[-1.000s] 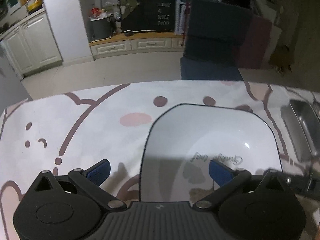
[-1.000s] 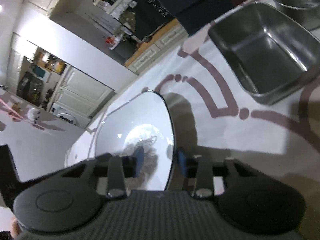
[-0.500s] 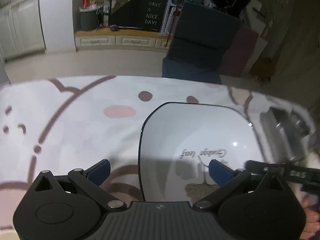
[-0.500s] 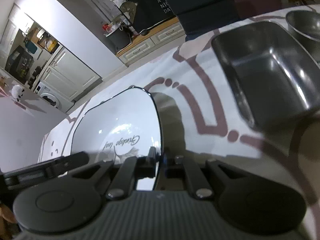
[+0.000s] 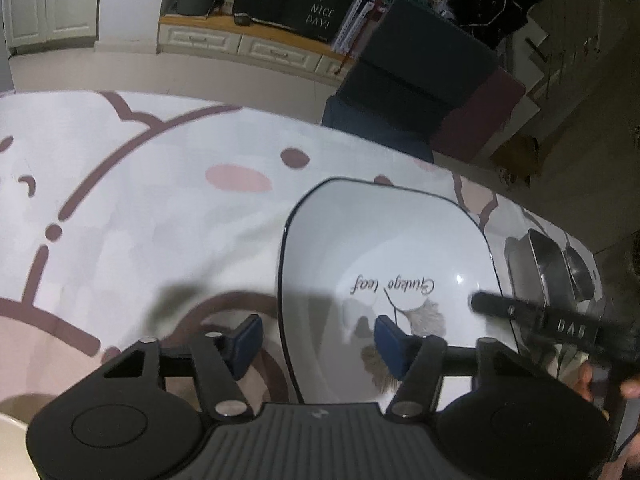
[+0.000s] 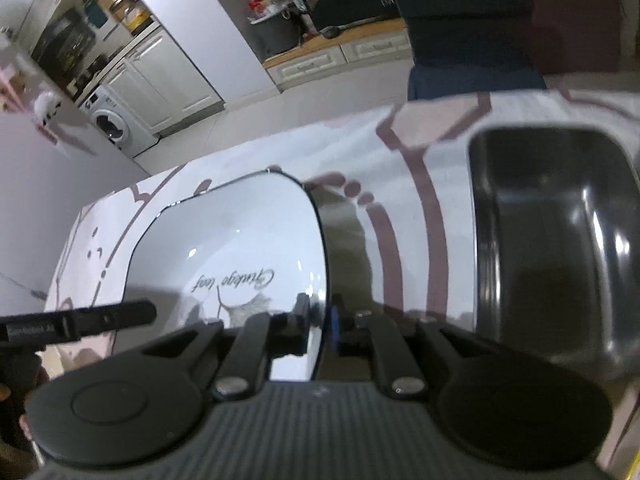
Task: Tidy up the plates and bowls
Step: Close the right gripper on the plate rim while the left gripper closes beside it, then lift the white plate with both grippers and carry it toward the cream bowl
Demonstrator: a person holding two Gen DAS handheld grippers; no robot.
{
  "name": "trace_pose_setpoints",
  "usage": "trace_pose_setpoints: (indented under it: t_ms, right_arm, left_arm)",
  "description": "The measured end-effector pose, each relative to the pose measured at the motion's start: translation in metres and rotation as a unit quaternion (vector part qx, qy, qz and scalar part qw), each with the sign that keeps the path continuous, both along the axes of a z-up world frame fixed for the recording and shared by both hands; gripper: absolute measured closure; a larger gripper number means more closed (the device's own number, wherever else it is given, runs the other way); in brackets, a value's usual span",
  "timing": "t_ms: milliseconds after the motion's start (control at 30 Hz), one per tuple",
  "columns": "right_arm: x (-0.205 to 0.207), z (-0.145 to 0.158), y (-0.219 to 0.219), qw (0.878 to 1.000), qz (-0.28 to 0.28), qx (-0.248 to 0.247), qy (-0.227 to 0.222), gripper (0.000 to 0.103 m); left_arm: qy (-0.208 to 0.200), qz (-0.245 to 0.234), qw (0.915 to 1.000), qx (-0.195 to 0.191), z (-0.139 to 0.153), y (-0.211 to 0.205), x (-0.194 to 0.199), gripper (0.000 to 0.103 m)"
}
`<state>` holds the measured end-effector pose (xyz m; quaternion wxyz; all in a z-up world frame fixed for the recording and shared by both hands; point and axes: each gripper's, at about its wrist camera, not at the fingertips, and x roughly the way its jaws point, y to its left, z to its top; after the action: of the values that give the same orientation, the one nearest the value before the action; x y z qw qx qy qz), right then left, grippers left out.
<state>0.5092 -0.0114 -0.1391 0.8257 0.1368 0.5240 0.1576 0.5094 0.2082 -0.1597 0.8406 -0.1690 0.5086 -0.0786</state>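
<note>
A white square plate (image 5: 384,248) with a thin black rim and a leaf print is held a little above the patterned tablecloth. My right gripper (image 6: 320,322) is shut on the plate's right rim (image 6: 316,264). My left gripper (image 5: 316,340) is partly open, its blue pads either side of the plate's left rim, one pad (image 5: 248,338) outside and one (image 5: 390,346) over the plate. The right gripper's body shows at the plate's right side in the left wrist view (image 5: 536,318).
A rectangular steel tray (image 6: 556,232) stands on the table (image 6: 400,160) right of the plate, with a round steel bowl (image 5: 578,268) behind it. A dark blue chair (image 5: 404,76) stands at the table's far edge. A cream dish edge (image 5: 12,444) shows at lower left.
My right gripper closed on the plate's right rim and lifted it, tilting the view. My left gripper's pads came closer together around the left rim.
</note>
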Motion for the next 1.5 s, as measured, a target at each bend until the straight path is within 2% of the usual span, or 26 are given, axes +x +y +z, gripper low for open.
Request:
trace_pose_setpoints:
  t_ms: [33, 133, 300, 433, 533, 733, 967, 1233, 1500]
  right_arm:
    - [0.001, 0.001, 0.003, 1.000, 0.005, -0.007, -0.006, 0.088]
    - [0.016, 0.001, 0.012, 1.000, 0.026, -0.013, 0.004, 0.079]
    - [0.031, -0.004, 0.020, 0.999, 0.044, -0.020, 0.017, 0.086]
    - [0.039, -0.012, 0.014, 0.999, 0.048, 0.005, 0.019, 0.087]
    - [0.032, -0.018, 0.006, 0.998, 0.053, 0.029, 0.021, 0.086]
    - [0.030, -0.020, 0.004, 0.998, 0.055, 0.030, 0.013, 0.087]
    - [0.012, -0.013, 0.001, 0.997, 0.073, 0.007, -0.004, 0.086]
    - [-0.006, 0.013, -0.012, 0.997, 0.072, 0.004, -0.023, 0.086]
    - [-0.049, 0.075, -0.046, 0.997, 0.059, 0.016, -0.055, 0.086]
  left_arm:
    - [0.001, 0.000, 1.0000, -0.001, -0.001, 0.000, 0.000, 0.048]
    - [0.002, 0.006, 1.0000, -0.003, -0.003, 0.001, 0.001, 0.052]
    - [0.001, 0.021, 0.9998, -0.008, -0.005, 0.003, 0.001, 0.062]
    - [0.003, 0.030, 0.9995, -0.008, -0.007, 0.006, 0.004, 0.077]
    - [0.006, 0.032, 0.9994, -0.009, -0.008, 0.009, 0.004, 0.084]
    - [0.002, 0.031, 0.9995, -0.007, -0.010, 0.010, 0.003, 0.085]
    - [-0.015, 0.032, 0.9994, -0.004, -0.007, 0.005, -0.011, 0.085]
    - [-0.044, 0.039, 0.9982, -0.014, 0.032, -0.009, -0.038, 0.087]
    - [-0.087, 0.031, 0.9954, -0.027, 0.098, -0.038, -0.089, 0.089]
